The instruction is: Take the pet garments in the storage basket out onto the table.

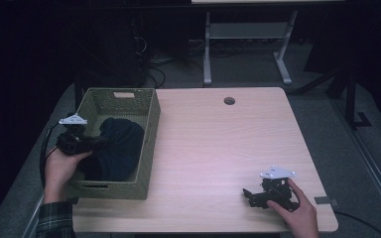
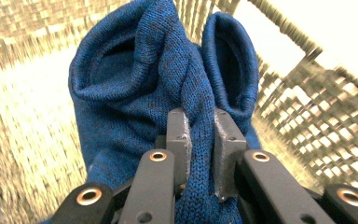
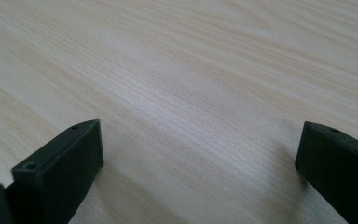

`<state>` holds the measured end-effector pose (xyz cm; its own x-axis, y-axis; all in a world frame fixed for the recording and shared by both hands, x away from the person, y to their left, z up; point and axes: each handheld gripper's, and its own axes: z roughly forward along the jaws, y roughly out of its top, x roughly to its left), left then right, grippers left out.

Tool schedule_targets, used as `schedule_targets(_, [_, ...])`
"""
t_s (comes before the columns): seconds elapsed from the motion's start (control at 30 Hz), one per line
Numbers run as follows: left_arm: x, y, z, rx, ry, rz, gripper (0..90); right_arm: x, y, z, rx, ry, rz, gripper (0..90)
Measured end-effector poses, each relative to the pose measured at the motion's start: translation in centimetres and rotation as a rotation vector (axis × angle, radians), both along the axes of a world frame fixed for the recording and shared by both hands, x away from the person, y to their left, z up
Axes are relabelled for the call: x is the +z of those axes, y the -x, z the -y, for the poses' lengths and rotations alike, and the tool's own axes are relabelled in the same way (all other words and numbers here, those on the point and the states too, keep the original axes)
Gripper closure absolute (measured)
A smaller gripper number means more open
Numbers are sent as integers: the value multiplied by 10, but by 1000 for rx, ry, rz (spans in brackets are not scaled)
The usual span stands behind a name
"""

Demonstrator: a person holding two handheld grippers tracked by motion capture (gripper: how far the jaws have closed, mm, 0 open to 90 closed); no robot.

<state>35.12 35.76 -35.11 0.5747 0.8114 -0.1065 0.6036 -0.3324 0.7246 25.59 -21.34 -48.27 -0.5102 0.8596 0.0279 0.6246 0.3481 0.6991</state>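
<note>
A blue knitted cloth is gripped inside the basket.

The left gripper (image 2: 199, 135) reaches into the woven basket (image 1: 149, 134), which stands at the left side of the table (image 1: 218, 148), and its jaws are closed on a twisted fold of the blue cloth (image 2: 135, 93). The cloth lies inside the basket. The right gripper (image 1: 258, 194) rests on the table, well apart from the basket toward the near right corner, with its jaws wide open over bare wood.
</note>
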Motion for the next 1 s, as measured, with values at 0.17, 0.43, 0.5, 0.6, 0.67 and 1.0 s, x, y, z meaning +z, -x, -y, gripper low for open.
schedule_targets(0.17, [12,5,-2,2,67,55,794,0,0,0,0,0,0,4])
schedule_targets(0.43, [32,8,-2,-14,122,98,794,0,0,0,2,-1,0,4])
schedule_targets(0.5, [38,9,-2,-18,140,114,794,0,-1,0,1,-1,0,4])
schedule_targets(0.6, [47,10,-3,-20,179,134,794,0,-1,0,0,-1,1,4])
schedule_targets(0.67, [53,11,-3,-30,196,149,794,0,-1,0,0,-1,1,4])
schedule_targets(1.0, [86,15,9,-77,230,222,794,0,-1,0,0,-2,1,4])
